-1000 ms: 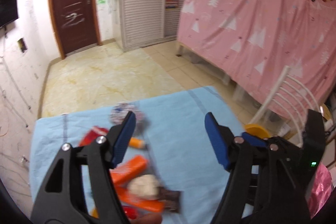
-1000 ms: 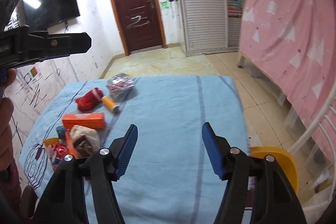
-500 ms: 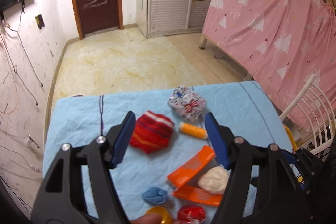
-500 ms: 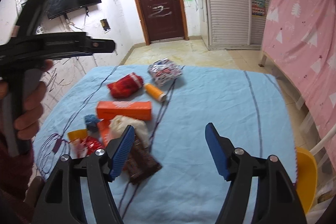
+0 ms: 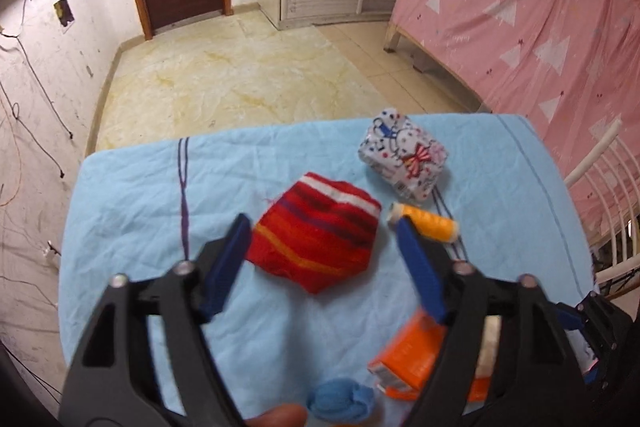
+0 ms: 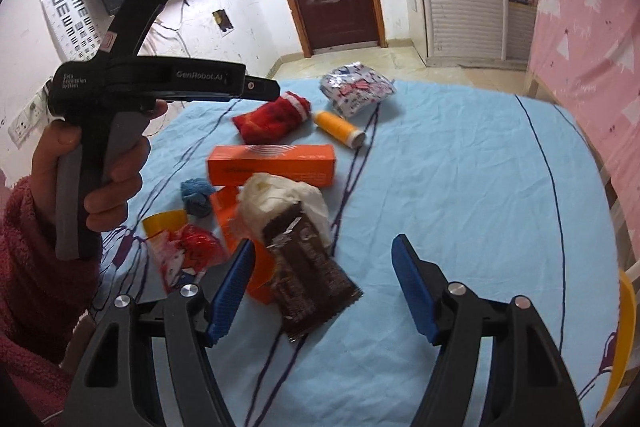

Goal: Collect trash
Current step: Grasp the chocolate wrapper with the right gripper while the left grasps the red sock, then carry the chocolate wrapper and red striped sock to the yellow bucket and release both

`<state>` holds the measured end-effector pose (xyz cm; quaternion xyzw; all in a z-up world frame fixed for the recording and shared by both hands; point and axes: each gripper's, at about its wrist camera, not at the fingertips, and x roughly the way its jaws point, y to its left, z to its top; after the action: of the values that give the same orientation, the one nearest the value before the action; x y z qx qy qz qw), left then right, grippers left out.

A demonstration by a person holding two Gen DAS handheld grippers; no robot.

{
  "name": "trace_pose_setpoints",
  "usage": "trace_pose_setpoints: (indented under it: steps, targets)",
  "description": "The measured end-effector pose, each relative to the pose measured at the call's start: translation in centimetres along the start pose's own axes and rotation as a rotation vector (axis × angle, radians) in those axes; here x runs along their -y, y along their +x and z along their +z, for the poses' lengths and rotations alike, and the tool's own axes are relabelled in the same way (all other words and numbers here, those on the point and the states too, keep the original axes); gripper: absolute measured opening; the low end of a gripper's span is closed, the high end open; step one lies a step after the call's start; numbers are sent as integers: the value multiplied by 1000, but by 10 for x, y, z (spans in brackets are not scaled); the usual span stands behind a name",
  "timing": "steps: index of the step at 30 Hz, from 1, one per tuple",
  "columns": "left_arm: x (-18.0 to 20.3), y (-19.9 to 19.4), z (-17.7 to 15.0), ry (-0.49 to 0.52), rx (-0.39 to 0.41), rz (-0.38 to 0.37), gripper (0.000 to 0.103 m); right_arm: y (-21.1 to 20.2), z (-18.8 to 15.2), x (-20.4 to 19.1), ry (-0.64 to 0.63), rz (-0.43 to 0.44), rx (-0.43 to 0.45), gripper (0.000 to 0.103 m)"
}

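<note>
Opening above the red striped sock [image 5: 316, 235], the left gripper [image 5: 320, 259] was centred on it, nothing gripped; the right gripper [image 6: 324, 283] was held wide, empty.

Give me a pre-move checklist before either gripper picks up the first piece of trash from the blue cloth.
1. Left gripper empty: ok, its jaws are opening with nothing clamped; the red striped knitted sock lies on the cloth beyond them.
2. Right gripper empty: ok, jaws apart, pads pressing on nothing.
3. Brown crinkled snack wrapper reachable: ok, it lies uncovered just ahead of the right gripper, overlapping the crumpled white tissue.
4. Long orange cardboard box free to lift: cannot tell, the tissue hides its near edge.
5. Trash bin located: not ok, none in either view.
</note>
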<state>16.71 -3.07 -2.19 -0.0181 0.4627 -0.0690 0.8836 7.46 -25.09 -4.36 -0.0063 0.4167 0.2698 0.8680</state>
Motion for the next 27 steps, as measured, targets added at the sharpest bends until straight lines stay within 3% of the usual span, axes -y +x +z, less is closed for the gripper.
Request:
trace_pose_setpoints:
  steps: [4, 6, 8, 11, 17, 27]
  targets:
    - [-3, 18, 3, 21, -33, -1, 80, 4, 0, 8, 19, -8, -7, 64]
    - [-4, 27, 2, 24, -53, -3, 80, 4, 0, 11, 24, -13, -6, 59]
    - [-4, 35, 1, 20, -77, -23, 80, 1, 0, 11, 22, -25, -3, 41]
    - [0, 39, -4, 49, -78, -5, 67, 7, -2, 9, -1, -48, -35, 26]
    - [3, 33, -8, 71, -67, 30, 17, 9, -7, 8, -13, -84, -26, 20]
    - [6, 6, -13, 71, -15, 58, 15, -3, -1, 7, -11, -95, 7, 20]
